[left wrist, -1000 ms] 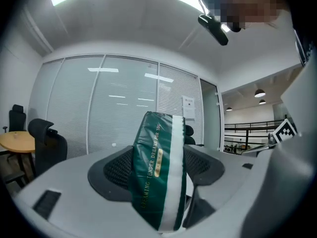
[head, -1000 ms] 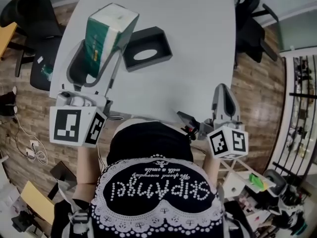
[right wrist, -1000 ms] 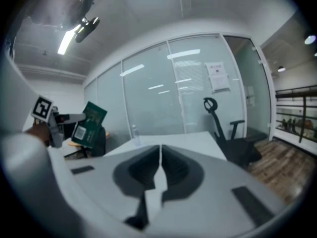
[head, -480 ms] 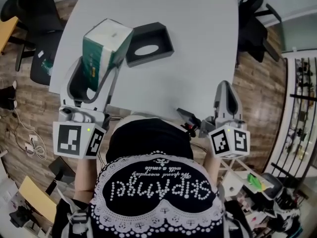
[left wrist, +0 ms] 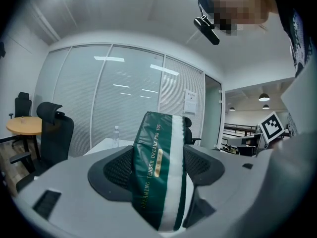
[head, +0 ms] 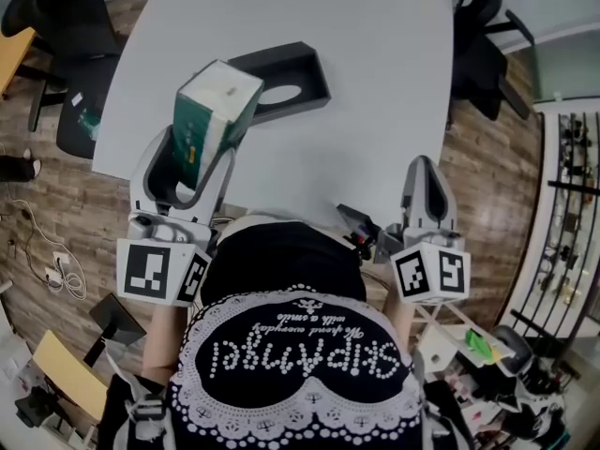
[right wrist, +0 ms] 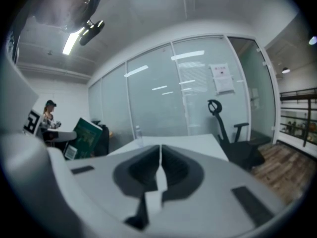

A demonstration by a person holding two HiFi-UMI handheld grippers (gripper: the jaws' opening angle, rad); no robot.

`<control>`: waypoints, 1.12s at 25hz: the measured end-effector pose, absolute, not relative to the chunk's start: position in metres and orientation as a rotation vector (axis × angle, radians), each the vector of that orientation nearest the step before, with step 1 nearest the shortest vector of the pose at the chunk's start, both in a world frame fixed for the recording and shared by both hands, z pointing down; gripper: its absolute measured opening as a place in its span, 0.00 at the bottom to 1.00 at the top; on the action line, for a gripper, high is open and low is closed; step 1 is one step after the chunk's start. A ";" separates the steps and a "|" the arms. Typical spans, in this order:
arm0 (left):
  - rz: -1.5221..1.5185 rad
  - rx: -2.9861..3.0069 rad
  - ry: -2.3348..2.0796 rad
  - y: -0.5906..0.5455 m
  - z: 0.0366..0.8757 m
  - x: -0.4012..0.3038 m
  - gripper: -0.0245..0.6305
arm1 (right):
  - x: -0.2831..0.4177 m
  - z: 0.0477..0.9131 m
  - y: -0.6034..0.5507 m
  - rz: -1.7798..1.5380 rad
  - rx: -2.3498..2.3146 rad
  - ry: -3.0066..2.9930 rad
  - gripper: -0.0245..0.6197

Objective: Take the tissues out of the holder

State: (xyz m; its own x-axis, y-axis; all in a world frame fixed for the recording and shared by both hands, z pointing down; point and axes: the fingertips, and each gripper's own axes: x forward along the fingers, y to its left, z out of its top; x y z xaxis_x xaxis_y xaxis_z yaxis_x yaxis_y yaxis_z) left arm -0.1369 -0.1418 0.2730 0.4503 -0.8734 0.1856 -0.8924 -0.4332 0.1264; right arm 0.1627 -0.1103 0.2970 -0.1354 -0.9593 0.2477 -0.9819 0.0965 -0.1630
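Note:
A green and white tissue pack (head: 212, 111) hangs above the table's near left part, clamped between the jaws of my left gripper (head: 192, 153). The left gripper view shows the same tissue pack (left wrist: 157, 170) upright between the two dark pads. The black tissue holder (head: 279, 80) lies on the white table (head: 375, 82) just beyond the pack, its oval opening facing up. My right gripper (head: 424, 181) is shut and holds nothing, hovering over the table's near right edge; in the right gripper view its jaws meet with no gap, and the tissue pack (right wrist: 88, 137) shows far left.
Black office chairs stand at the far left (head: 56, 26) and far right (head: 483, 45) of the table. A small bottle (right wrist: 137, 133) stands at the table's far end. Wooden floor surrounds the table, with a cable (head: 52, 261) on it at left.
My left gripper has drawn back toward me and slightly right, carrying the tissue pack away from the holder. The right gripper has stayed put.

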 end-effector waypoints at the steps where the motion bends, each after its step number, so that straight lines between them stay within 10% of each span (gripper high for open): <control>1: 0.151 2.490 -1.530 -0.140 0.277 -0.135 0.55 | 0.162 0.298 -0.109 0.447 2.008 -2.267 0.09; 28: 0.259 2.466 -1.439 -0.127 0.305 -0.120 0.55 | 0.156 0.312 -0.099 0.460 1.961 -2.236 0.09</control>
State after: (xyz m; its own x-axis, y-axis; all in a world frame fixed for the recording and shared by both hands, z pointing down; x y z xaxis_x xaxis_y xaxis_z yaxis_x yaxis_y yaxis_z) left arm -0.1196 -0.1266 0.3055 0.4894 -0.8231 0.2883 -0.8719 -0.4679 0.1443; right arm 0.1562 -0.0993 0.3117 -0.1459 -0.9441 0.2957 -0.9842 0.1081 -0.1405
